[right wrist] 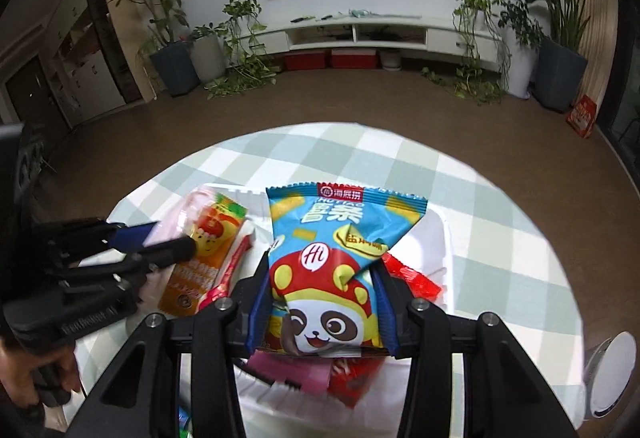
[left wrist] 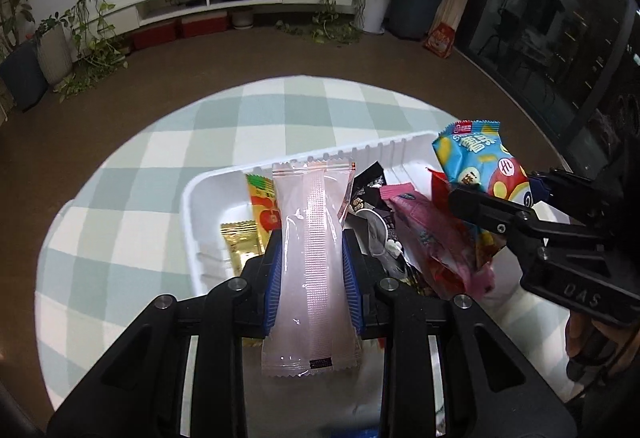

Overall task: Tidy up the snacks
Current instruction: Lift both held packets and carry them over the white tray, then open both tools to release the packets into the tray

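My left gripper [left wrist: 311,270] is shut on a long pale pink translucent snack packet [left wrist: 310,258], held above the white tray [left wrist: 200,198]. My right gripper [right wrist: 322,302] is shut on a blue snack bag with a panda print [right wrist: 328,258], also seen as the blue bag [left wrist: 476,162] at the right of the left wrist view. The tray holds several snacks: a yellow apple-print packet [left wrist: 262,202], a gold packet [left wrist: 240,242], a black packet [left wrist: 370,186], a pink packet [left wrist: 432,238]. In the right wrist view an orange packet [right wrist: 200,258] and red wrappers [right wrist: 412,278] lie in the tray.
The tray sits on a round table with a green-and-white checked cloth [left wrist: 160,158]. A white round object [right wrist: 612,374] stands at the table's right edge. A hand [right wrist: 36,374] holds the left gripper's handle. Beyond are brown floor, potted plants and a TV bench [right wrist: 360,34].
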Motion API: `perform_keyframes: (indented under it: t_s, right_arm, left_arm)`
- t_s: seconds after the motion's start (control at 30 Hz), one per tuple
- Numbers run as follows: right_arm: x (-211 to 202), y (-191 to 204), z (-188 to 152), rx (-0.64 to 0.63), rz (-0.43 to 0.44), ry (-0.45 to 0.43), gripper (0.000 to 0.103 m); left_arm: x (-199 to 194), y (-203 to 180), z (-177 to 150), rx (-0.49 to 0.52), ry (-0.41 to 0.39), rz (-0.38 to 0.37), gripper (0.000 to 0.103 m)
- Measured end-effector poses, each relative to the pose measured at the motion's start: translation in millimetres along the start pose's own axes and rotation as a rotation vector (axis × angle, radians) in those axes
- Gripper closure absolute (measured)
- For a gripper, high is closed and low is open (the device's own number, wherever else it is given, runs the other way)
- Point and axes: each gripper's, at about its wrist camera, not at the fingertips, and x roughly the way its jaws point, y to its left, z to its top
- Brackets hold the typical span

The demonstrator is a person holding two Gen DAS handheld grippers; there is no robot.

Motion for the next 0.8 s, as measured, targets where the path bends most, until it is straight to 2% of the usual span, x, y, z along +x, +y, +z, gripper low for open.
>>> perform_keyframes:
  t_s: [0.17, 0.47, 0.63, 0.7, 0.8]
  right_arm:
    - [17, 1, -3, -0.014, -0.012, 0.006, 0.056]
    - [21, 7, -4, -0.038, -0.026, 0.003, 0.056]
    - [28, 8, -8, -0.049, -0.04, 0.021, 0.051]
    - [28, 8, -8, -0.05, -0.04, 0.02, 0.051]
    - [26, 7, -7, -0.055, -0.036, 0.02, 0.051]
  left_arm:
    - [23, -2, -3, -0.011, 0.019, -0.002, 0.078]
    - [39, 0, 0, -0.03, 0.02, 0.005, 0.076]
    - [46, 2, 2, -0.048, 0.017, 0.022, 0.075]
    - [48, 2, 2, -0.054, 0.016, 0.022, 0.073]
    - [48, 3, 3, -0.043, 0.009, 0.035, 0.059]
